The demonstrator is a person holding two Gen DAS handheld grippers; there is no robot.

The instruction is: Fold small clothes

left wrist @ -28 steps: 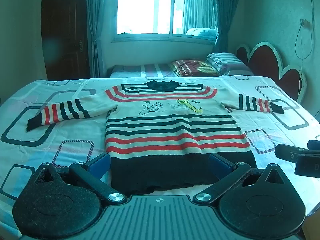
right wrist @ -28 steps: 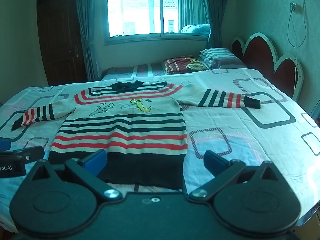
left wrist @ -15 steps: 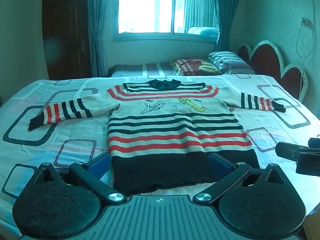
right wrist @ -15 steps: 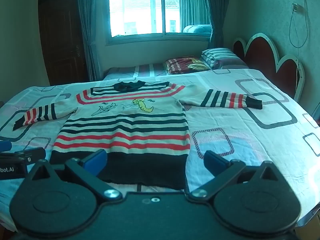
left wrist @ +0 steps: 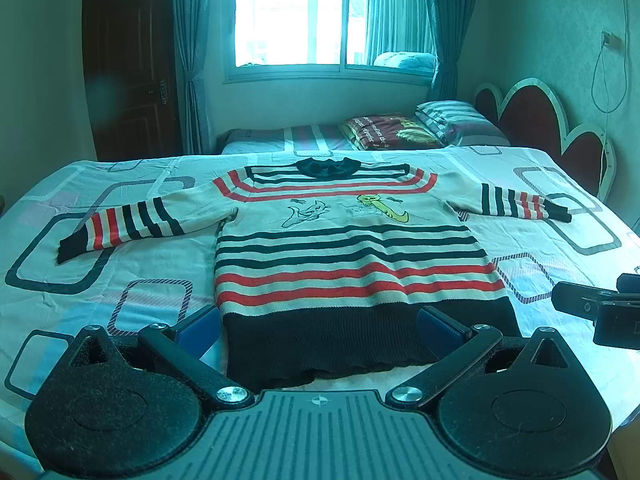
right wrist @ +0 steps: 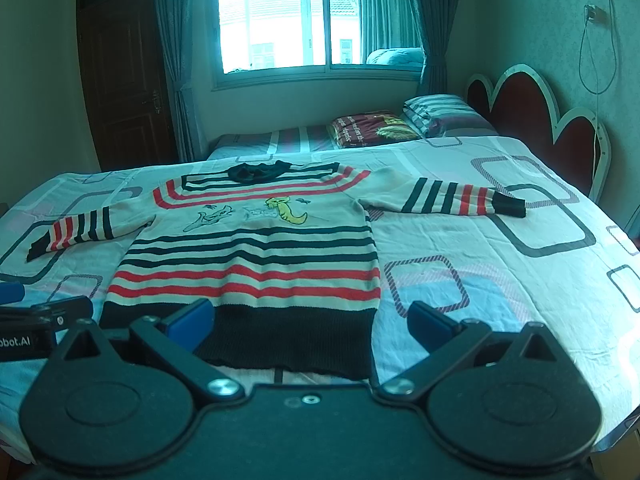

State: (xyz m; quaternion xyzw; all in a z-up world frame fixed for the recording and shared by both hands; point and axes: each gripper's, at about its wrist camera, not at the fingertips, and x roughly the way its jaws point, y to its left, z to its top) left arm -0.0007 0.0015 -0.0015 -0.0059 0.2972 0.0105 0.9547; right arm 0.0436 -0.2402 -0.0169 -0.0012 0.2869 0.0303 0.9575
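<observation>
While the striped sweater lies flat on the bed sheet, my 2 grippers hover at its dark hem. My left gripper is spread wide, empty. My right gripper too.

left gripper: black body, ribbed grey top plate, small crosshair mark
right gripper: black body, smooth top plate
fingers: blue pads on black link arms
pivots: silver screws (two per gripper)
discs: black, rounded
</observation>
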